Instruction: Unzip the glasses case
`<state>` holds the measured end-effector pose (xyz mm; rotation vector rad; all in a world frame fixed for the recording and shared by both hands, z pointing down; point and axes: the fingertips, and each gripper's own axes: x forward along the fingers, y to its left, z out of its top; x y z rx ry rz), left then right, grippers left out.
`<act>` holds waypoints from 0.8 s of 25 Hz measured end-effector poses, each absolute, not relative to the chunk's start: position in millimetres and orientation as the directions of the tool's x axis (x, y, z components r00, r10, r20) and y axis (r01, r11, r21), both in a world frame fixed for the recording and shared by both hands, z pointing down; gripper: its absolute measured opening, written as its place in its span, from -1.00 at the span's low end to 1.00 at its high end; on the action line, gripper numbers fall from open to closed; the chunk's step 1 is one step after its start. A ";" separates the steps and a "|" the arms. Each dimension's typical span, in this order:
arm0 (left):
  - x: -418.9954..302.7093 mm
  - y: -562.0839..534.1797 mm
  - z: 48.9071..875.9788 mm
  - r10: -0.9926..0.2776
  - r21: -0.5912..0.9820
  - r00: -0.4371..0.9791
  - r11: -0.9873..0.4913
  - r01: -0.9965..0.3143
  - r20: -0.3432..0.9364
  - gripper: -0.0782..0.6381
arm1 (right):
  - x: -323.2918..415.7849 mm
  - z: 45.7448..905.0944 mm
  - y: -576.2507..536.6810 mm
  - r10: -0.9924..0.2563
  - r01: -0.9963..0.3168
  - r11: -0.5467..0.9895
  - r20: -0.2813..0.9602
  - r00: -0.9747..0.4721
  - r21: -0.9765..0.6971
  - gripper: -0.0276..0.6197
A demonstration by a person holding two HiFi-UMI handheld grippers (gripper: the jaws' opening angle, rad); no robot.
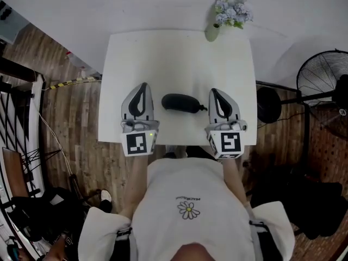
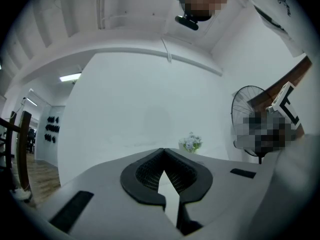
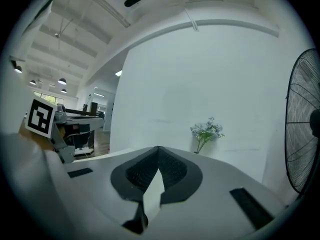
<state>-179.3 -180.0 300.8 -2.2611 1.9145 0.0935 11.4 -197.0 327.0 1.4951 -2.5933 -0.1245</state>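
Note:
A black oval glasses case (image 1: pixel 181 103) lies on the white table (image 1: pixel 179 58) with its zip pull at its right end. In the head view my left gripper (image 1: pixel 143 86) rests over the table to the left of the case, shut and empty. To the case's right is my right gripper (image 1: pixel 215 92), also shut with nothing in it. Both point away from me, toward the far edge. The left gripper view shows the left gripper's (image 2: pixel 163 150) tips meeting. The right gripper's (image 3: pixel 158 148) tips also touch in its own view. Neither gripper view shows the case.
A small vase of pale flowers (image 1: pixel 229 14) stands at the table's far right edge, flowers (image 2: pixel 190 143) and flowers (image 3: pixel 205 132) also visible ahead of each gripper. A black standing fan (image 1: pixel 322 80) is on the wooden floor to the right. A white wall lies beyond the table.

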 end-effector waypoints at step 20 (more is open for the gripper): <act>-100.4 -199.0 416.7 -0.648 -0.163 0.707 -0.759 -0.630 0.284 -0.15 | 28.0 356.9 -198.3 -0.835 -0.834 0.545 0.146 -0.531 0.086 -0.89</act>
